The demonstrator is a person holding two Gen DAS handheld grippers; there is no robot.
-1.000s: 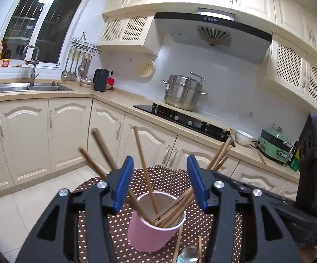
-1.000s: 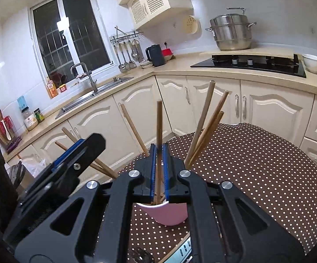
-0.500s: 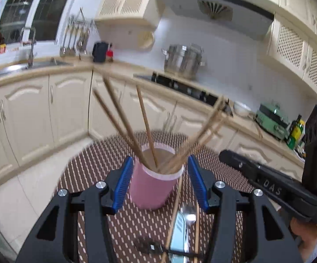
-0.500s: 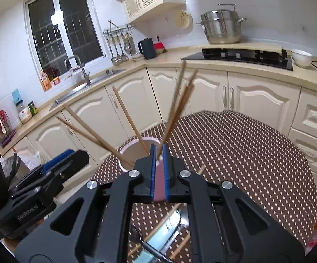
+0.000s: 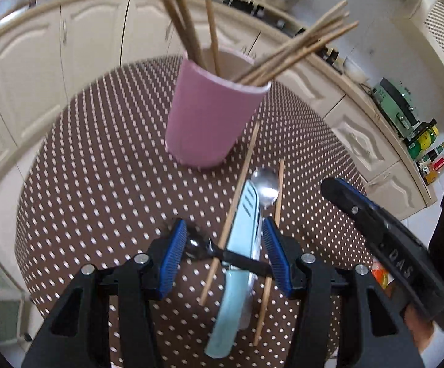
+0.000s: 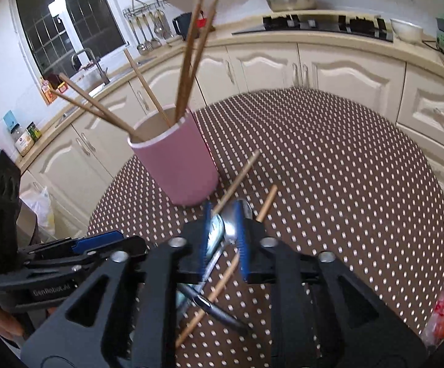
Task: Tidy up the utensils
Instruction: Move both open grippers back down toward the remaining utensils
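Nearest, the left gripper (image 5: 223,256) hangs half-open and empty over the loose utensils: a black spoon (image 5: 198,247), a pale-blue knife (image 5: 237,254), a steel spoon (image 5: 264,185) and two chopsticks (image 5: 237,196). The right gripper (image 6: 223,234) is opening above them, grasping nothing. It should settle on one piece only, then lift it clear. Farther off stands the pink cup (image 5: 211,119) of chopsticks.

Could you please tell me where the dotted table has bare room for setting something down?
Free: the table right of the pink cup in the right wrist view, and cloth left of it in the left view. Crowded: loose chopsticks and spoon beside the cup.
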